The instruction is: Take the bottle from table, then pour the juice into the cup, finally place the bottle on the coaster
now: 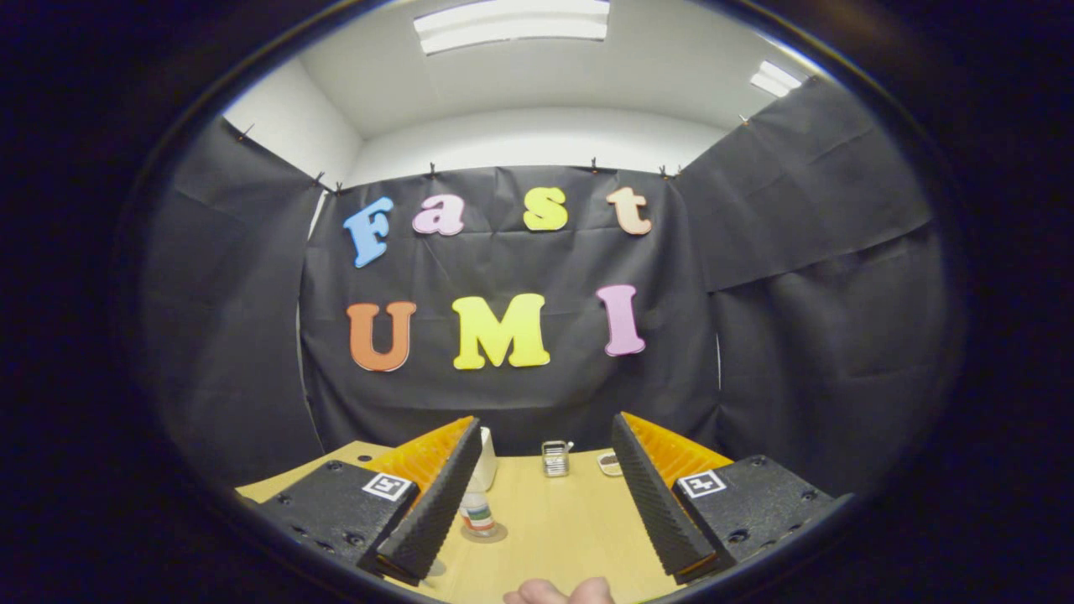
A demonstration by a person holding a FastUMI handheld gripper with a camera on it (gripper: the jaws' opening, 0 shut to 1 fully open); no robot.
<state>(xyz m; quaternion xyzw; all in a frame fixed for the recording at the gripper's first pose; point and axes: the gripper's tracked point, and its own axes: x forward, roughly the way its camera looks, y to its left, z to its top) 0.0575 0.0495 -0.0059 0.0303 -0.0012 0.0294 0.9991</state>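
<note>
Black cloth walls the booth on three sides, white ceiling with strip lights above. Below it we note a pale wooden table point(562, 528).

Gripper view: our gripper point(537, 520) has its two black ribbed fingers point(432, 512) spread wide, nothing held between them. Just inside the left finger, partly hidden by it, stands a small clear plastic bottle with a coloured label point(477, 512), resting on a round brown coaster point(487, 534). Behind the bottle, a white cup point(487, 457) shows beside the left finger's tip. Beyond the fingers, near the table's far edge, sit a small metal rack-like object point(555, 458) and a flat whitish item point(610, 462); we cannot tell what they are. Fingertips of a hand point(560, 592) show at the table's near edge.
</note>
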